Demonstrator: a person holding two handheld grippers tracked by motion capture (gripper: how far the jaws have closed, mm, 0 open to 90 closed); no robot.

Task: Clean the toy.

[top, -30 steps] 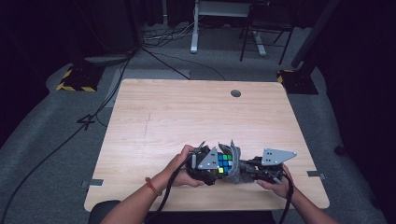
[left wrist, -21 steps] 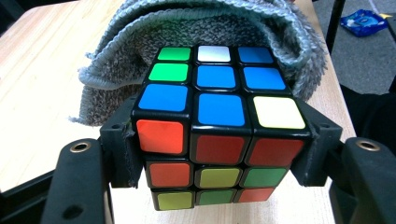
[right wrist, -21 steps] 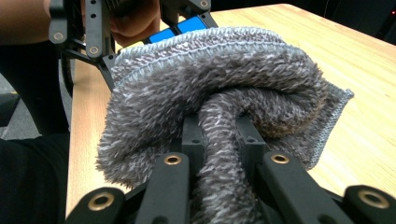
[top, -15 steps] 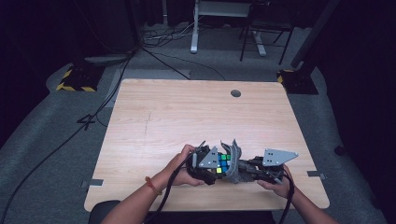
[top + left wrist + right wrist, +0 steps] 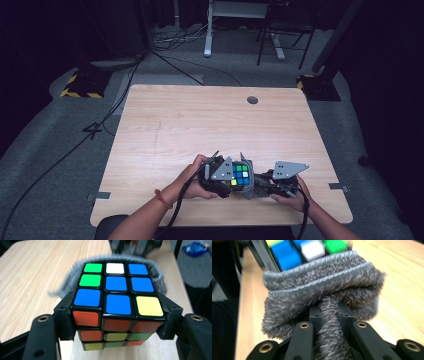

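Fingers (image 5: 62,320) of the left gripper (image 5: 117,322) are clamped on the puzzle cube (image 5: 117,285), one black pad against each side of its near layer. The cube's top face shows blue, green, white and one yellow tile; the face toward the camera has mostly orange tiles along its upper row, with green and yellow-green ones below.

Fingers (image 5: 314,315) of the right gripper (image 5: 329,315) are pressed together on a fold of the grey fuzzy cloth (image 5: 322,287) — a strand of it runs down between them and the rest bunches up just beyond their tips. In the right gripper view the cube sits right behind that bunch, its blue, white and green tiles showing above the cloth's ribbed edge.

In the left gripper view the cloth curves around the far side of the cube, touching it. From the high view both grippers meet near the front edge of the wooden bench (image 5: 200,125), slightly right of its middle, with the cube between them — the left hand (image 5: 197,175) on one side and the right hand (image 5: 292,192) on the other.
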